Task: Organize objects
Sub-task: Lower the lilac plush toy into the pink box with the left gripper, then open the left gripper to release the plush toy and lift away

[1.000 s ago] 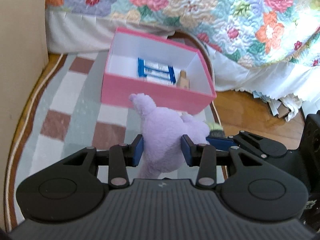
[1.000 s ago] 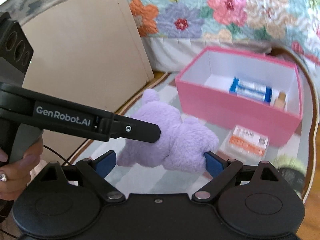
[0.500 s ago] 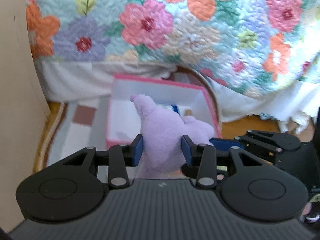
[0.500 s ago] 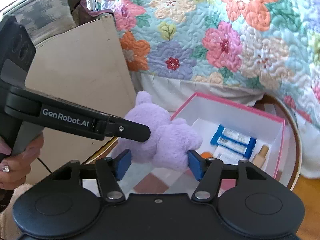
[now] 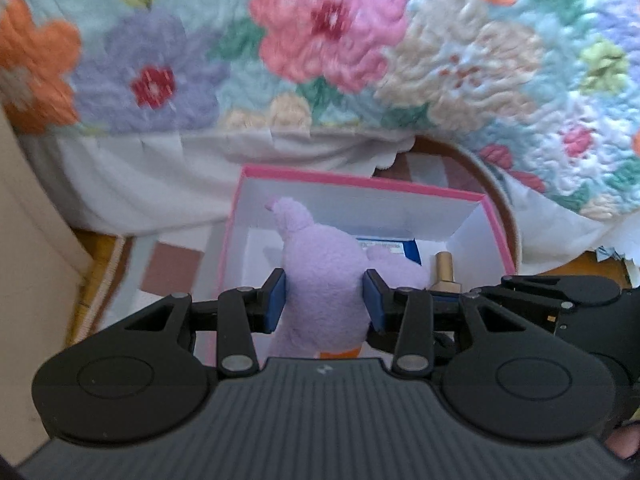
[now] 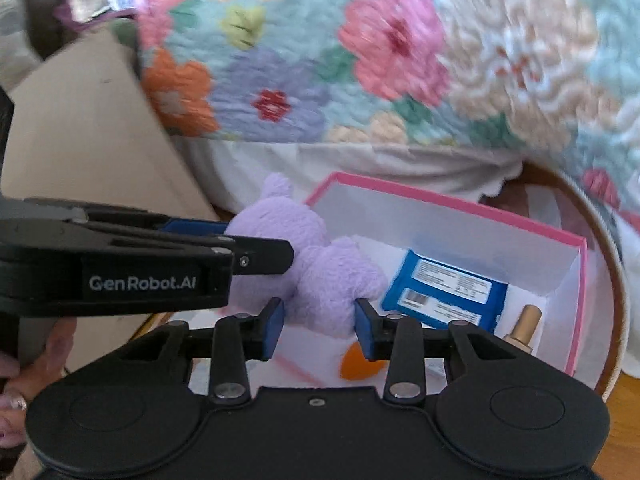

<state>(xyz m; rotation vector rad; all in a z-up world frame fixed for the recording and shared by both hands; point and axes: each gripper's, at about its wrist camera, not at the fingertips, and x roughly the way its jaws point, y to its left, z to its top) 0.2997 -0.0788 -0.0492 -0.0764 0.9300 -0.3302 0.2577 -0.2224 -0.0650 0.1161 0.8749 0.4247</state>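
Note:
A purple plush toy (image 5: pixel 320 272) hangs over the near left part of an open pink box (image 5: pixel 360 186) with white inner walls. My left gripper (image 5: pixel 324 304) is shut on the toy's body, both blue pads sunk into the fur. In the right wrist view the same plush toy (image 6: pixel 320 276) sits between the pads of my right gripper (image 6: pixel 319 322). Its jaws are closing and both pads touch the fur. The left gripper (image 6: pixel 240 240) reaches in from the left and holds the toy's upper part. Most of the toy's underside is hidden.
Inside the box lie a blue packet (image 6: pixel 444 292), a gold-capped bottle (image 6: pixel 524 328) and something orange (image 6: pixel 356 364). A floral quilt (image 5: pixel 332 40) with a white bed skirt rises just behind the box. A cardboard panel (image 6: pixel 80 128) stands left. A hand (image 6: pixel 24 360) grips the left tool.
Both grippers have carried the plush toy from the rug in front of the box to above its inside. The right jaws have narrowed from wide open onto the toy.

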